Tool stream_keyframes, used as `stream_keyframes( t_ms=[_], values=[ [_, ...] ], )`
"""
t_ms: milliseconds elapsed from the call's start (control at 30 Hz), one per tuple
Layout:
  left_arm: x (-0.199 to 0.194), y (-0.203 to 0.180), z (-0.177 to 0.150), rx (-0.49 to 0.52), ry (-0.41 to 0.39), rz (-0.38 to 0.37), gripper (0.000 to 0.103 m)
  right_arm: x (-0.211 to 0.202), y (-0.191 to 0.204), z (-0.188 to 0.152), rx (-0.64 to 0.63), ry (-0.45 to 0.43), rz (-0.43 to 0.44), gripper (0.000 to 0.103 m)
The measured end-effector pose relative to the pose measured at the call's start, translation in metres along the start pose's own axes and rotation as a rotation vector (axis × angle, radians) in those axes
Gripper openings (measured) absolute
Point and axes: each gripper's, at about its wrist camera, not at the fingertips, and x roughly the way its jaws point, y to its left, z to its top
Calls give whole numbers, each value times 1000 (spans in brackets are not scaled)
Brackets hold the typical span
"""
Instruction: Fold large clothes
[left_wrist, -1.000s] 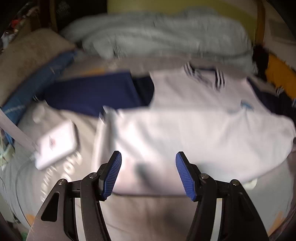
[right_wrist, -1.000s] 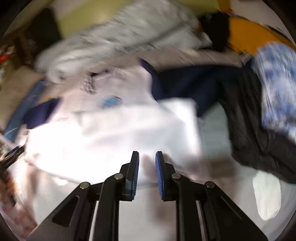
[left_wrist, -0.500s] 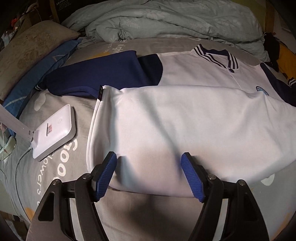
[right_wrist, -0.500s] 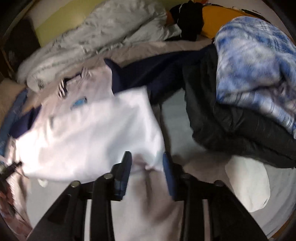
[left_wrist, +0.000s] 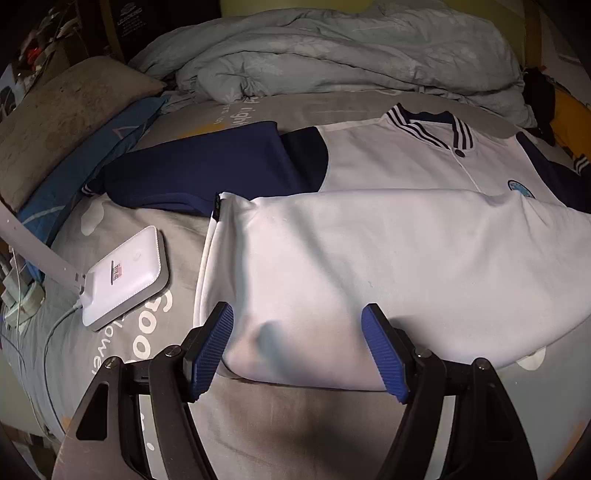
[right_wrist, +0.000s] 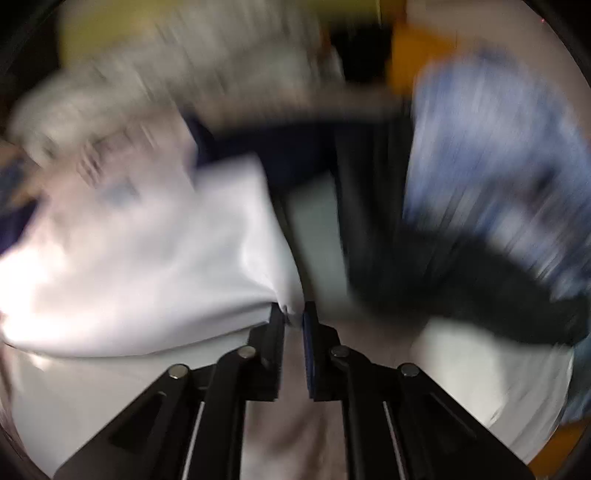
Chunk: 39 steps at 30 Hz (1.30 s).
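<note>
A white jacket (left_wrist: 369, 258) with navy sleeves (left_wrist: 203, 166) and a striped collar (left_wrist: 428, 125) lies on the grey bed sheet (left_wrist: 258, 424), its lower half folded up over the chest. My left gripper (left_wrist: 295, 317) is open, its blue pads straddling the near folded edge without pressing it. In the blurred right wrist view, the jaws of my right gripper (right_wrist: 293, 317) are closing, and its pads pinch the near right corner of the white jacket (right_wrist: 166, 258).
A white flat device (left_wrist: 125, 277) with a cable lies left of the jacket. A rumpled grey-green duvet (left_wrist: 332, 55) and pillows (left_wrist: 55, 122) fill the back. To the right lie a black garment (right_wrist: 443, 277) and a blue checked one (right_wrist: 498, 166).
My right gripper, open around the jacket's corner half a second ago, has shut on it. The left gripper's jaws widened slightly and stay at the folded edge.
</note>
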Motion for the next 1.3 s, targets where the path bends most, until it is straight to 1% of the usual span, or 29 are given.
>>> stream_keyframes(
  t_ms=[33,100,133,167,200,233,267,300,367,433,467,500,533,567,600,700,733,767,833,900,933,967,1033,1067,1133,1200,1300],
  values=[
    [0,0,0,2,1,-2,72,3,-4,-1,18,4,14,9],
    [-3,-1,1,-1,-1,-21,72,-12,-4,-1,13,-40,5,14],
    [-6,0,2,-4,-10,-30,72,-26,-3,-1,-3,-95,-13,22],
    [-10,0,3,-5,-24,-36,72,-41,-1,-2,-13,-153,-43,33],
    [-14,0,4,-2,-41,-37,72,-49,-3,-4,-16,-186,-60,36],
    [-18,0,4,5,-63,-35,72,-59,-3,-7,-25,-230,-65,36],
    [-23,1,5,13,-92,-39,72,-69,-1,-10,-36,-267,-50,36],
    [-28,1,6,16,-120,-47,72,-72,3,-5,-41,-303,-32,36],
    [-39,5,9,5,-162,-68,72,-87,11,-12,-61,-363,-4,36],
    [-47,11,13,-20,-196,-93,72,-96,20,-13,-72,-437,-9,36],
    [-51,13,15,-28,-210,-99,75,-102,21,-15,-67,-476,-11,36],
    [-53,15,16,-34,-221,-97,83,-102,23,-15,-60,-496,-10,36],
    [-56,17,17,-37,-232,-92,89,-106,22,-16,-53,-518,0,36],
    [-59,18,18,-41,-241,-85,97,-109,21,-17,-45,-530,10,36],
    [-61,20,18,-46,-253,-78,100,-108,25,-13,-34,-540,21,37],
    [-64,26,21,-40,-260,-78,103,-105,32,-4,-32,-547,94,40],
    [-64,28,22,-41,-258,-79,103,-107,33,-5,-42,-546,104,43],
    [-64,31,23,-45,-257,-80,103,-109,36,-7,-54,-548,102,52],
    [-64,38,24,-59,-267,-93,103,-108,44,-8,-68,-569,93,63],
    [-63,46,28,-71,-265,-104,103,-109,50,-10,-78,-596,96,67],
    [-63,49,31,-76,-261,-111,103,-108,54,-9,-82,-599,106,76],
    [-61,54,35,-80,-257,-124,103,-108,57,-9,-85,-598,116,80],
    [-58,62,46,-82,-257,-145,103,-105,66,-8,-103,-587,126,81],
    [-56,69,56,-86,-263,-148,103,-103,70,-7,-121,-580,125,84],
    [-50,90,72,-128,-284,-140,103,-100,75,-8,-144,-583,115,85],
    [-40,115,90,-158,-295,-104,103,-97,79,-8,-161,-577,101,85],
    [-16,152,113,-203,-274,-35,103,-84,82,-3,-168,-517,132,85]
  ],
)
